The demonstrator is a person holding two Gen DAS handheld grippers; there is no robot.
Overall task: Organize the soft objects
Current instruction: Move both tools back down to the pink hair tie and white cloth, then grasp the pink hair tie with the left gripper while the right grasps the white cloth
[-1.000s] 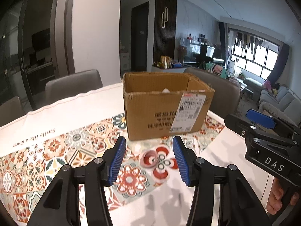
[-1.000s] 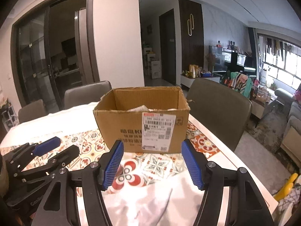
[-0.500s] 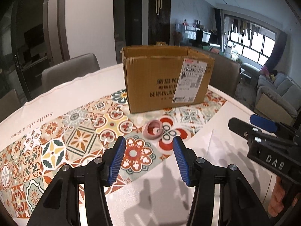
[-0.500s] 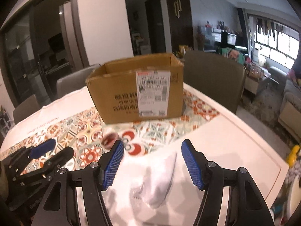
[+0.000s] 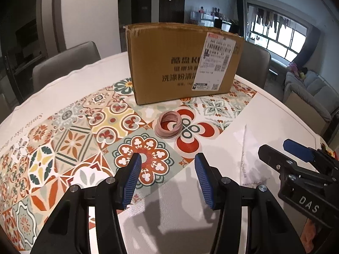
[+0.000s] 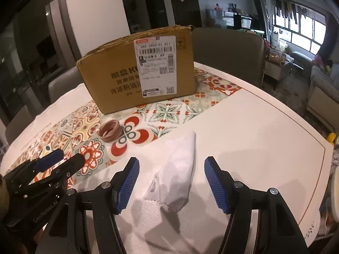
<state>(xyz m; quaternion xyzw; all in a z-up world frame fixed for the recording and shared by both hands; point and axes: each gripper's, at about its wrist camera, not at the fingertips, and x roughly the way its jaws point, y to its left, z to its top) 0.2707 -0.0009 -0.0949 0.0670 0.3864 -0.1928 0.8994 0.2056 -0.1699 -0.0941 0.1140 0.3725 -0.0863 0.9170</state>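
A: Start with the big things. What lies ahead of the tools?

B: The tabletop (image 6: 264, 131), white with a patterned tile runner (image 5: 70, 135) across it. Past both tools, at the far side of the runner, stands a cardboard box (image 5: 182, 63) with a shipping label facing them. Its top is above the line of sight, so I cannot tell what it holds.

A: And the soft things?

B: A white folded cloth packet (image 6: 180, 169) lies flat on the bare white part of the tabletop, directly ahead of the right tool (image 6: 171, 182). Its near end sits between the two blue pads (image 6: 128, 182) as seen from that wrist, but neither pad touches it. From the left wrist the same packet (image 5: 247, 158) shows to the right of the left tool (image 5: 167, 180), between it and the right tool (image 5: 296, 160).

A: Anything smaller?

B: A pinkish-brown ring of stacked bands (image 5: 168, 123) rests on the runner, beyond the left tool and a little right of its centre line, just in front of the box. It is well apart from the pads.

A: How do the jaws stand?

B: The left tool is partly spread with nothing between its pads, only runner and tabletop below. The right tool is spread somewhat wider, gripping nothing.
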